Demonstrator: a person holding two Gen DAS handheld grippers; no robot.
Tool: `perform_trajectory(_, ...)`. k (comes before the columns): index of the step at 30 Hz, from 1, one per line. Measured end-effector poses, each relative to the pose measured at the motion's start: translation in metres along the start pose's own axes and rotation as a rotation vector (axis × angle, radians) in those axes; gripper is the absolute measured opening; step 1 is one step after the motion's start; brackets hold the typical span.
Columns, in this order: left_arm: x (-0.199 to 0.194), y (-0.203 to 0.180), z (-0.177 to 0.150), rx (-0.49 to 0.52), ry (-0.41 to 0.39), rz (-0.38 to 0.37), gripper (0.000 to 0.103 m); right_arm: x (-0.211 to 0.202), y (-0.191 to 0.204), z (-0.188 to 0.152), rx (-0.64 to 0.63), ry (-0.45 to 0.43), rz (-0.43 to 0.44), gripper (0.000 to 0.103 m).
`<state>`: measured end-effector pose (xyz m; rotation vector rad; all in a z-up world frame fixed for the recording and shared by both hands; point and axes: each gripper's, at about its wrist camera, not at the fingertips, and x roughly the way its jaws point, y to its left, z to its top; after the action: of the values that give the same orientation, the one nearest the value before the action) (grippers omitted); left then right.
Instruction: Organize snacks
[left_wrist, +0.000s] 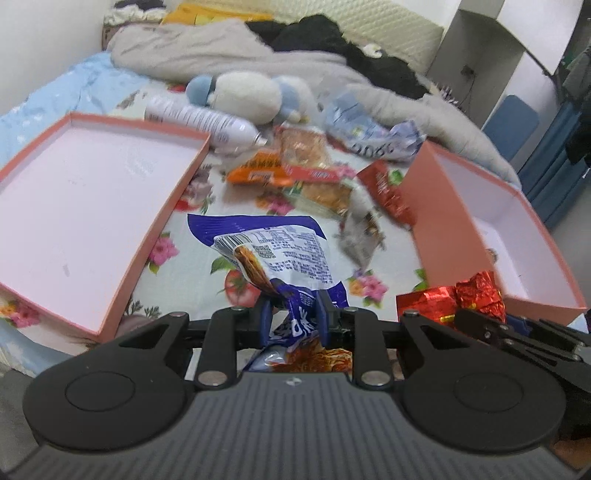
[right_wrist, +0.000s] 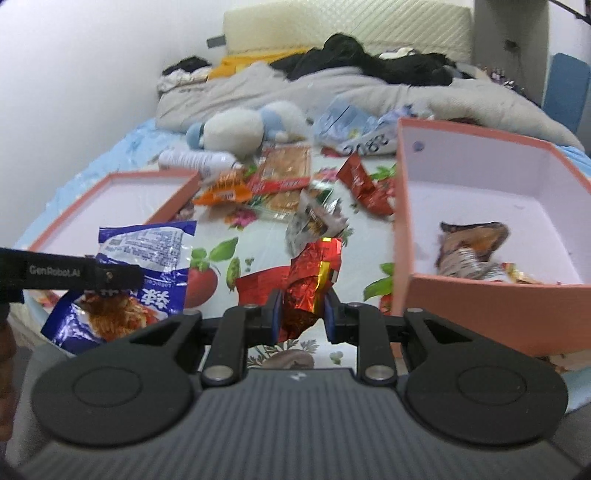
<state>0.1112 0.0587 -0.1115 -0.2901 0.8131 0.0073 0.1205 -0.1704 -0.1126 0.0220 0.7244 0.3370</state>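
two grippers each hold a snack above the flowered bedsheet (left_wrist: 192, 206). the left gripper (left_wrist: 293, 314) is clamped on the crumpled lower part of a blue noodle packet (left_wrist: 275, 254), whose printed white back fans up and away from the pads. the right gripper (right_wrist: 303, 314) is pinched on a red foil packet (right_wrist: 314, 273), which stands up between its blue pads. just right of that packet sits the deep pink box (right_wrist: 406, 236), with a brown wrapper (right_wrist: 469, 243) lying inside near its front wall. on the left lies the shallow pink lid (left_wrist: 177, 184), its inside bare. between the two boxes, further up the sheet, loose snacks are scattered: an orange packet (left_wrist: 255, 170), clear-wrapped bread (left_wrist: 303, 147), a dark red sachet (left_wrist: 384, 188) and a silver wrapper (left_wrist: 362, 236). beyond them lie a white spray can (left_wrist: 207, 123), a plush toy (left_wrist: 247, 96) and a grey duvet (left_wrist: 207, 51).
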Motion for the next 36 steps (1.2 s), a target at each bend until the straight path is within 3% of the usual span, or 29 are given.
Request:
perform_trajectory(10, -0.035, -0.050, 0.005, 0.064, -0.037, -0.073, 0.028, -0.055, -0.020, 0.006, 0.055, -0.084, -0.039, 0.026)
perform_trajectory(21, -0.031, -0.113, 0.011, 0.118, -0.010, -0.218, 0.028, -0.104, -0.071, 0.006, 0.115, -0.128, -0.166, 0.026)
perform_trajectory(36, 0.029, -0.220, 0.046, 0.280, 0.054, -0.337, 0.028, -0.088, -0.148, 0.028, 0.199, -0.120, -0.268, 0.026)
